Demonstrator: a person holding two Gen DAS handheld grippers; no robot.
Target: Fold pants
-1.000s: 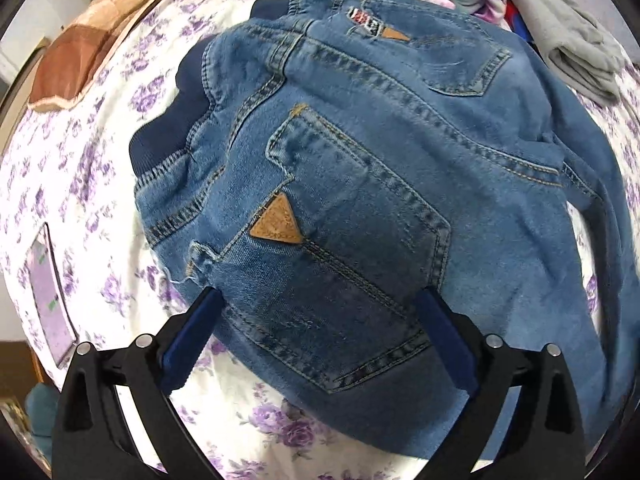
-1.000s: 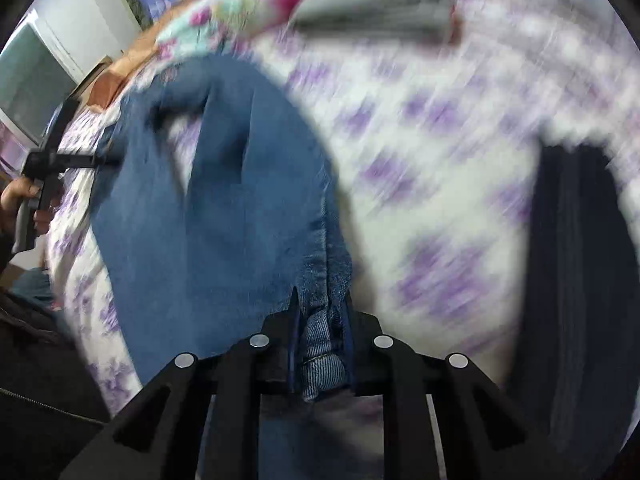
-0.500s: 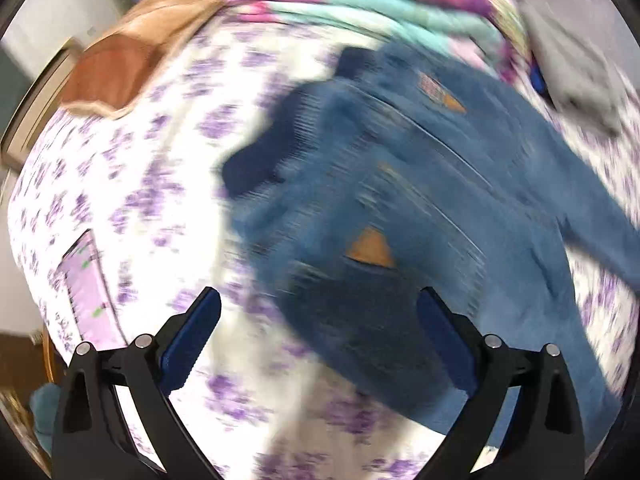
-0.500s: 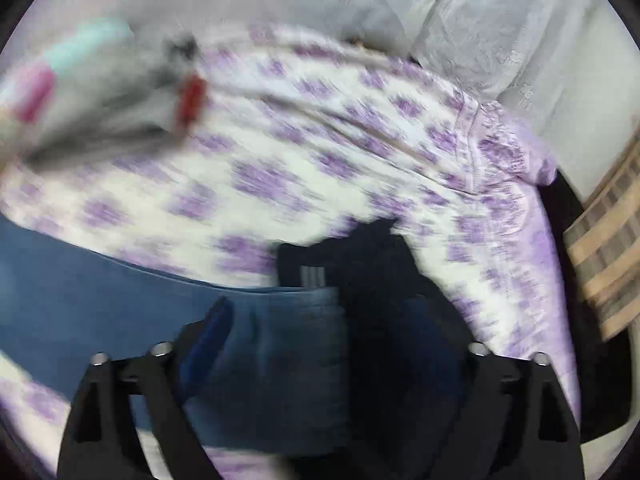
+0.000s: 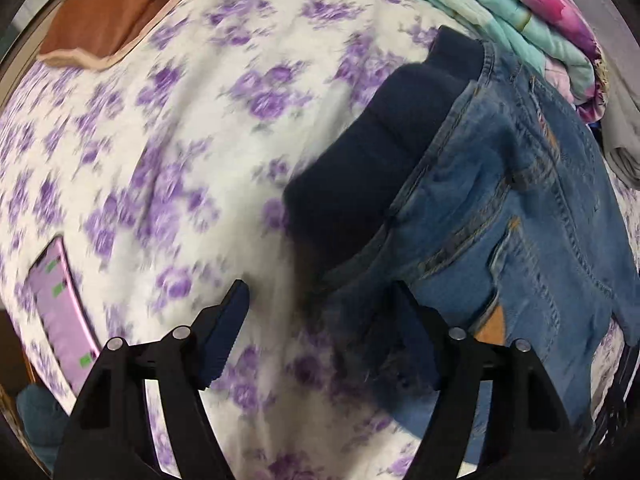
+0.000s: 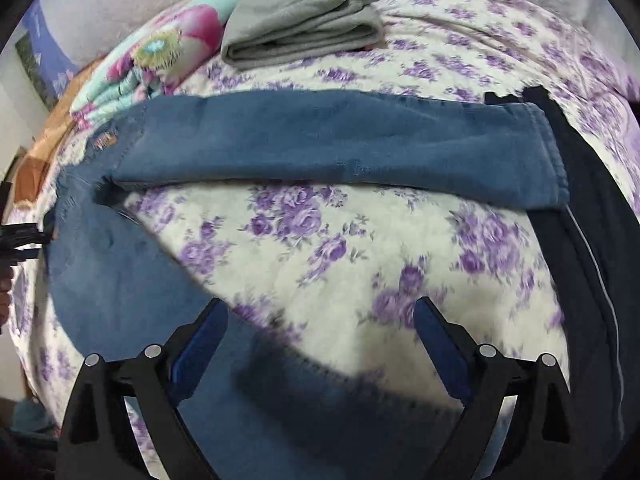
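Note:
Blue jeans (image 5: 520,220) with a dark navy waistband (image 5: 380,152) lie on a purple-flowered bed sheet (image 5: 180,140). My left gripper (image 5: 320,320) points down at the waistband corner. Its jaws are closing, with the denim edge between them by the right finger (image 5: 412,332); the pads do not press it. In the right wrist view one leg (image 6: 320,140) lies flat across the bed and the other leg (image 6: 120,280) runs down under my right gripper (image 6: 320,324). That gripper stands wide open over the lower leg and the sheet, holding nothing.
A folded grey garment (image 6: 300,28) and a folded floral blanket (image 6: 160,60) lie at the far side. A dark garment (image 6: 580,240) lies by the leg hem on the right. A pink-edged phone (image 5: 64,300) rests on the sheet at left, a brown cushion (image 5: 100,20) beyond.
My right gripper let go of the jeans hem, opened wide and swung back over the spread legs. My left gripper slid from the back pocket to the waistband corner, and its jaws narrowed.

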